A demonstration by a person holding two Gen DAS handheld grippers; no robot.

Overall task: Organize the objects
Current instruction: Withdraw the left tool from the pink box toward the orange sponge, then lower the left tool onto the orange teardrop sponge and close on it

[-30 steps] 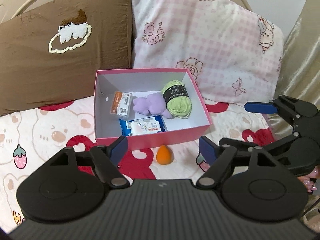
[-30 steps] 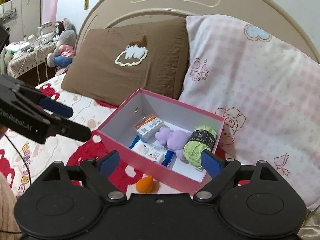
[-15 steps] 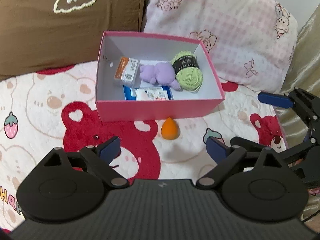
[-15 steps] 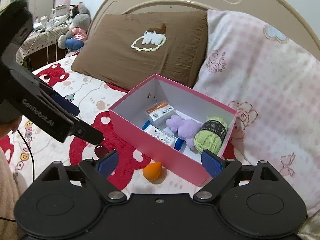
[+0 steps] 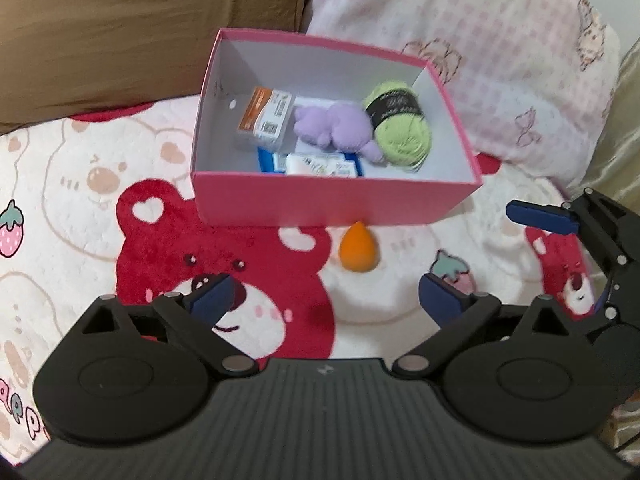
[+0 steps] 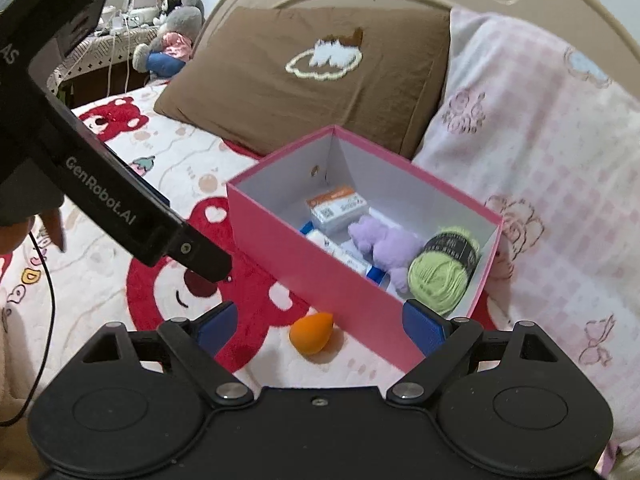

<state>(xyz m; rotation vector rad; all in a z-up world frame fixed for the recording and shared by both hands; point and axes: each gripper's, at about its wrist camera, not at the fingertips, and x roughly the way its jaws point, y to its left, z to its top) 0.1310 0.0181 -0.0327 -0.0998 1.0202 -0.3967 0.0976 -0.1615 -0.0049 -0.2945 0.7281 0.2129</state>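
Observation:
A pink box (image 5: 332,200) (image 6: 320,264) sits on the bed blanket. It holds a green yarn ball (image 5: 400,128) (image 6: 444,272), a purple plush (image 5: 336,128) (image 6: 384,244), an orange-white carton (image 5: 266,118) (image 6: 336,208) and a blue-white packet (image 5: 316,164). An orange teardrop sponge (image 5: 357,248) (image 6: 311,332) lies on the blanket just in front of the box. My left gripper (image 5: 326,298) is open and empty, above the blanket short of the sponge. My right gripper (image 6: 320,326) is open and empty, with the sponge between its fingers' line.
A brown pillow (image 6: 304,76) and a pink checked pillow (image 6: 552,168) lean on the headboard behind the box. The left gripper's body (image 6: 100,184) crosses the right wrist view at left. The right gripper's fingers (image 5: 540,216) show at the right of the left wrist view. A bedside table with soft toys (image 6: 168,36) stands far left.
Both grippers have moved forward and tilted down toward the box and sponge. The box and sponge look larger and nearer. Both jaws stay open.

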